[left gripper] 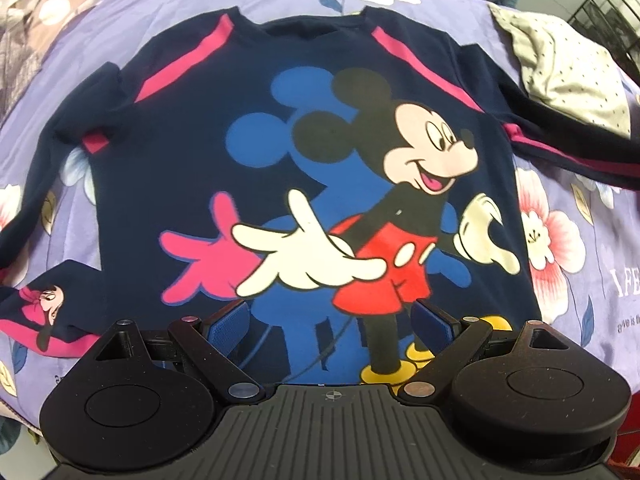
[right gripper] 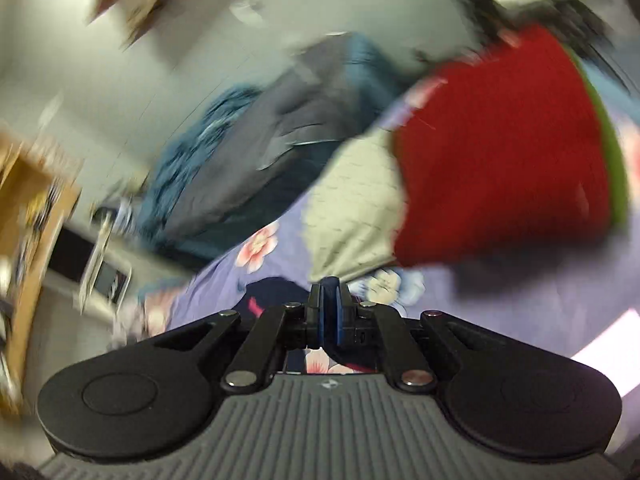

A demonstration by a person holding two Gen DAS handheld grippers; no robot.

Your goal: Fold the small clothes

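1. Your left tool (left gripper: 332, 314) hovers over the hem of the navy sweatshirt (left gripper: 248, 92), jaws wide and empty.
2. The sweatshirt lies flat, print up, on the floral bedsheet (left gripper: 580, 272).
3. Your right tool (right gripper: 329, 304) is closed on dark navy cloth, apparently its sleeve.
4. Risk: lifting that sleeve fast could drag the body askew and wrinkle it.

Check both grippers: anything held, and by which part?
Left gripper: open above the navy shirt's hem, holding nothing. Right gripper: shut; dark navy fabric shows around its pads, but blur hides whether it's pinched.
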